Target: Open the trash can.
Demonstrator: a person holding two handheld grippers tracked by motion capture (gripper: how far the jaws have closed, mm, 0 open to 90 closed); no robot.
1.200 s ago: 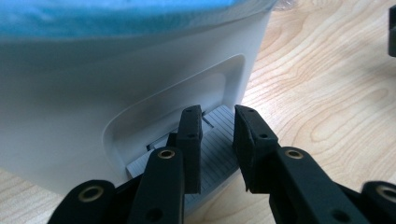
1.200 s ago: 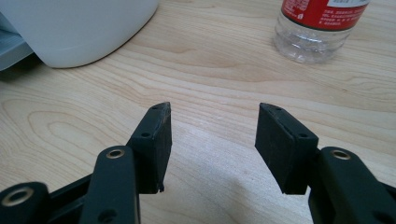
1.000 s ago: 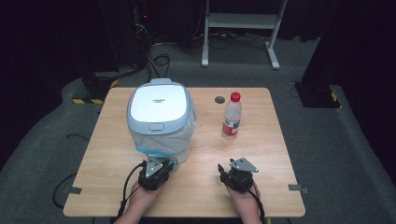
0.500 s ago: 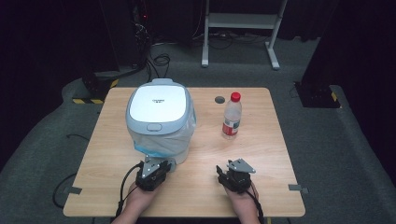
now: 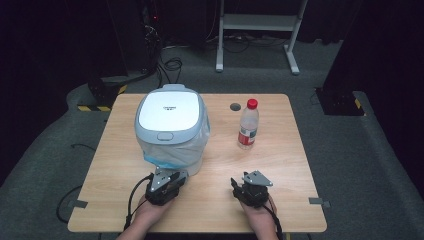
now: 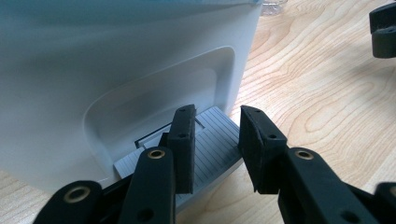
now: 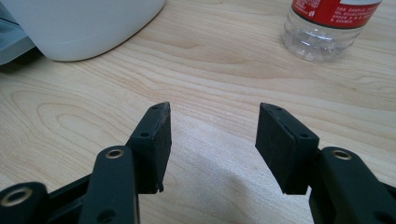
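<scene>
A white bin [image 5: 170, 120] with a pale blue lid and a plastic liner stands at the table's left middle. My left gripper [image 5: 172, 175] sits at its base. In the left gripper view its jaws [image 6: 217, 121] have just been opening. They stand apart over a grey ribbed pedal [image 6: 215, 144] that juts from a recess in the bin's wall [image 6: 116, 60], and the pads do not press on it. My right gripper [image 5: 241, 182] rests near the front edge, open [image 7: 212, 112] over bare wood with nothing between its fingers.
A clear water bottle [image 5: 248, 125] with a red cap and label stands upright right of the bin, ahead of the right gripper [image 7: 329, 28]. A small dark round spot [image 5: 235, 106] lies behind it. The wooden table [image 5: 280, 160] has room on its right side.
Both hands stay where they were. The left gripper's jaws look a little wider apart than before.
</scene>
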